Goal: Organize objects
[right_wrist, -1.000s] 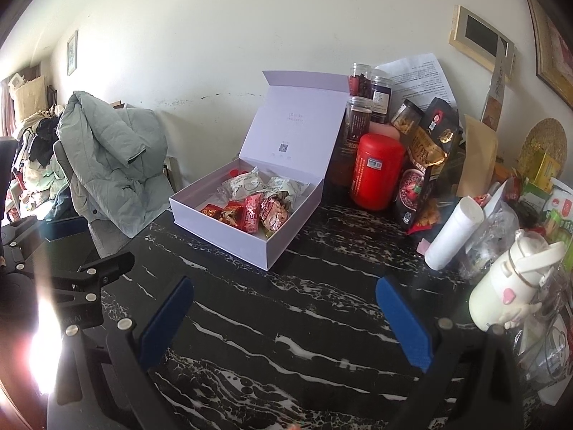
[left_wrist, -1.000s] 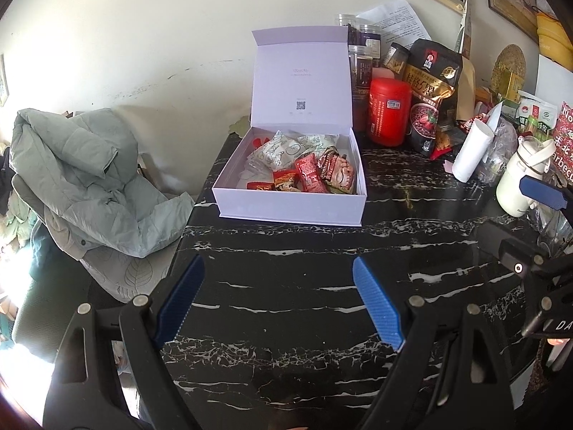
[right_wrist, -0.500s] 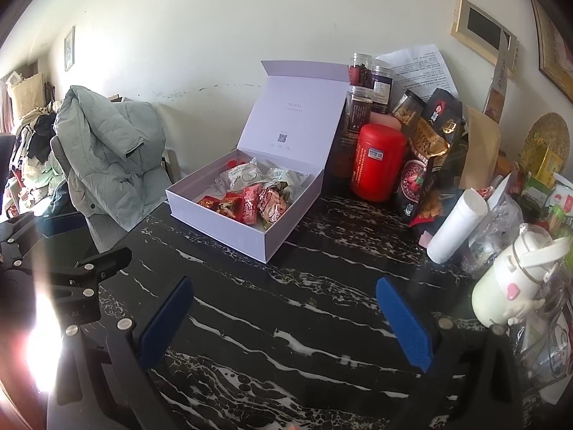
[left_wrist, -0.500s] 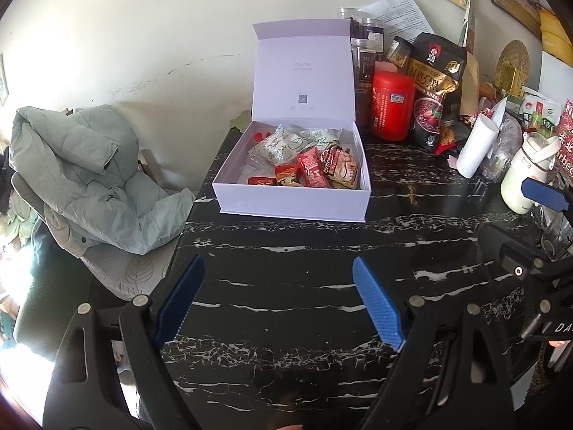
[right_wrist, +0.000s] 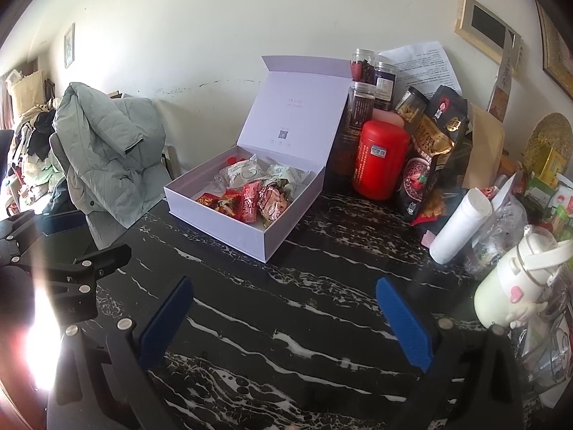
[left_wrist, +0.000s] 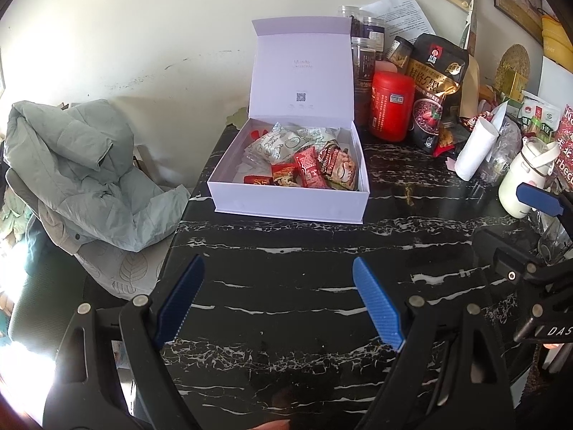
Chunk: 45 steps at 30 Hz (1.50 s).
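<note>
A pale lavender box [left_wrist: 286, 200] stands on the black marble table [left_wrist: 412, 236] with its lid upright against the wall. Several snack packets [left_wrist: 311, 168] lie inside, red ones at the front and white ones behind. My left gripper [left_wrist: 277, 268] hovers open over bare table in front of the box, nothing between its blue pads. In the right wrist view the box [right_wrist: 229, 229] and packets [right_wrist: 250, 197] sit ahead to the left. My right gripper [right_wrist: 284, 286] is open too, over bare table and well short of the box.
Right of the box stand a red canister [left_wrist: 390, 105], dark jars, a black food bag [left_wrist: 433, 93], a white paper roll [left_wrist: 476, 150] and a white bottle [left_wrist: 523, 179]. A grey-green jacket [left_wrist: 71, 165] drapes over a chair off the table's left edge.
</note>
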Each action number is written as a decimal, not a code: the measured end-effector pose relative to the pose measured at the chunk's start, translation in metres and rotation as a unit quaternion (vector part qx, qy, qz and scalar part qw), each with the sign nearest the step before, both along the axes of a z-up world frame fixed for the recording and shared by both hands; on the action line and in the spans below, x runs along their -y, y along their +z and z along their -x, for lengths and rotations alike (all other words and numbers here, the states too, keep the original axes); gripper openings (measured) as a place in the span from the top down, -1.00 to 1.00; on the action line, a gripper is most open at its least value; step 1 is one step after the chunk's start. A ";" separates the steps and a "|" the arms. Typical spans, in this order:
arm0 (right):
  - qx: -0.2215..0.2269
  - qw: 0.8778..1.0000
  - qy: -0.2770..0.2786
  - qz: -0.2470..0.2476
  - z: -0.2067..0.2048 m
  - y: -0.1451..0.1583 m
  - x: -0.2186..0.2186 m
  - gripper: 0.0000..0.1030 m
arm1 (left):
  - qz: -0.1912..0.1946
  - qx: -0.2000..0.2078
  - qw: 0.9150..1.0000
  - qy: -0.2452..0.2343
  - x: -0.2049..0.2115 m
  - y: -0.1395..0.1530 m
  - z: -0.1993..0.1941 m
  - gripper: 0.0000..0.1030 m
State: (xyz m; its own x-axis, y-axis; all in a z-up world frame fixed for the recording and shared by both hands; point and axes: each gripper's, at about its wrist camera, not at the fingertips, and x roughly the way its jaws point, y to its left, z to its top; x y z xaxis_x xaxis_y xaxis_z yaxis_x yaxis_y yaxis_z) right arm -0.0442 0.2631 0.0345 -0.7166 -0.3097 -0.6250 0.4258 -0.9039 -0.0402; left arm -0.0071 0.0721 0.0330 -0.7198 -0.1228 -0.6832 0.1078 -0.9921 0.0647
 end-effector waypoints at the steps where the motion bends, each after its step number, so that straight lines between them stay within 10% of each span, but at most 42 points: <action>1: 0.000 1.000 0.000 0.000 0.001 -0.001 0.000 -0.99 | 0.001 0.000 1.000 -0.001 0.000 0.000 0.000 -0.64; 45: 0.013 1.000 -0.007 -0.005 0.007 -0.012 0.000 -0.99 | -0.009 0.029 1.000 0.002 -0.003 -0.014 0.009 -0.65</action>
